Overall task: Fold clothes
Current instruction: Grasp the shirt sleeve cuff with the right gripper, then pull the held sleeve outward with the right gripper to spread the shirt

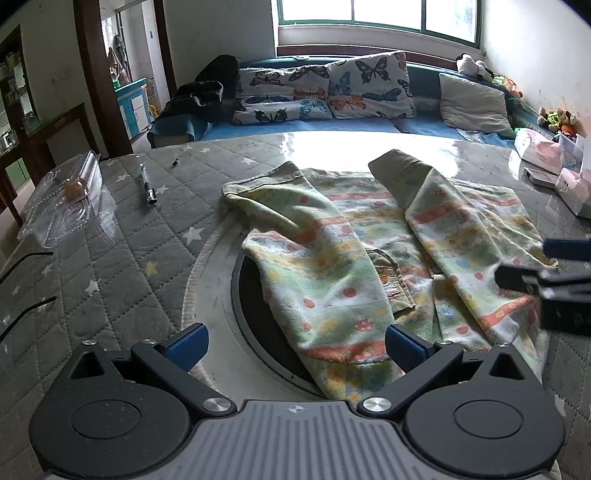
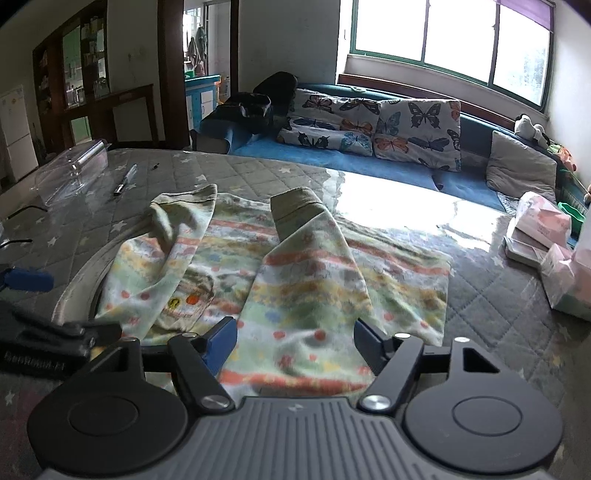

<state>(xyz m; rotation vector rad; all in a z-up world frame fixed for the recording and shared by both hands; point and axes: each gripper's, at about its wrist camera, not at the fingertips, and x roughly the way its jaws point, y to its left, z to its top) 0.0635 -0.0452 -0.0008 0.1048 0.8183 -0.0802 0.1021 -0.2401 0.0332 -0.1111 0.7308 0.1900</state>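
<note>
Item: patterned garment point(image 1: 343, 258), laid flat on quilted table cover point(image 1: 129, 240), both sleeves folded inward.

Left gripper point(image 1: 295, 345): fingers spread wide, nothing held; the garment's near hem is seen between and just ahead of the blue pads point(image 1: 188, 345). Right gripper point(image 2: 295, 345): fingers likewise parted and empty, the folded right sleeve point(image 2: 310, 258) lying between them and running ahead to its cuff. Beyond the left fingers, to their left: pen point(image 1: 147, 184), clear plastic container point(image 1: 70, 199). Far right of the right fingers: pink boxes point(image 2: 543, 229). Farthest ahead: sofa point(image 1: 424, 127) with butterfly cushions point(image 1: 369, 86), window point(image 1: 376, 11).
</note>
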